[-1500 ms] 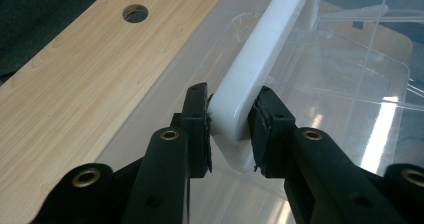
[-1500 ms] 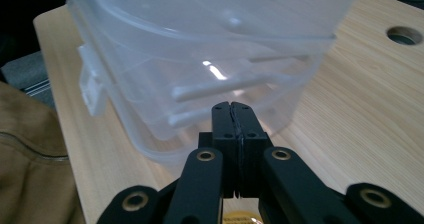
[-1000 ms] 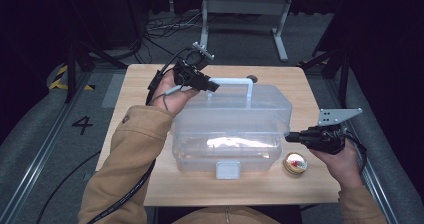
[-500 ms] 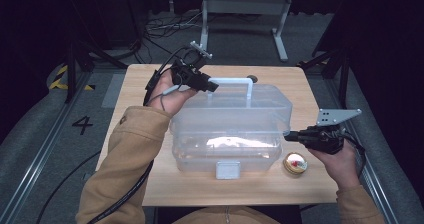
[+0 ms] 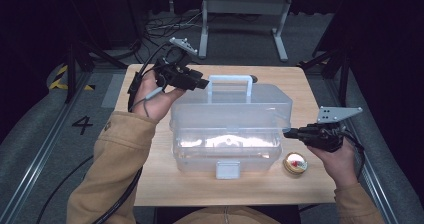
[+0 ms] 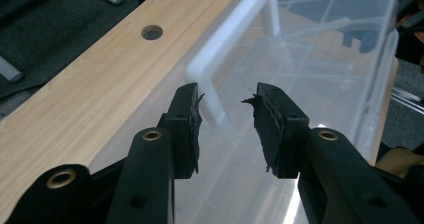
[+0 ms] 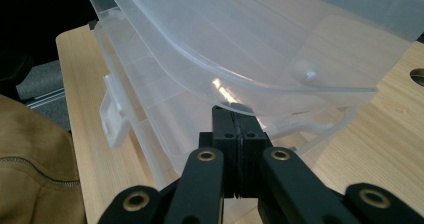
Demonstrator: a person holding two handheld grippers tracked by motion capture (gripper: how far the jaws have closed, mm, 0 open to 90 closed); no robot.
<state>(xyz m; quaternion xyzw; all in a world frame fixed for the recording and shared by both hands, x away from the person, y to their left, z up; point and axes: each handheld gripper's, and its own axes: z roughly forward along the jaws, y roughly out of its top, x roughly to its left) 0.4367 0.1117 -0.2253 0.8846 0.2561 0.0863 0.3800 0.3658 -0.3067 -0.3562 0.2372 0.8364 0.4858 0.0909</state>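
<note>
1. High view: clear plastic box (image 5: 230,129) sat mid-table on the wooden table (image 5: 150,184), lid down, front latch (image 5: 227,169) facing the person, white handle (image 5: 230,84) standing up at its far top edge.
2. Left gripper (image 5: 202,84) hovered at the box's far left corner, just beside the left end of the handle, held in the left hand (image 5: 150,96).
3. Left gripper view: jaws parted about halfway, having just been closing a little; handle's near post (image 6: 212,96) stood in the gap beyond the tips, pads not pressing on it, nothing gripped.
4. Right gripper (image 5: 289,132) was at the box's right end, held level by the right hand (image 5: 340,156), tips touching the box wall.
5. Right gripper view: jaws fully together, tips (image 7: 235,115) tucked just under the overhanging lid rim (image 7: 280,91) at the box's end. Could not tell if any plastic was pinched between them.
6. Small round gold-rimmed tin (image 5: 295,163) lay on the table just beside the box's front right corner, below the right gripper.
7. Tan sleeve (image 5: 117,159) covered the left forearm, near the box's left side.
</note>
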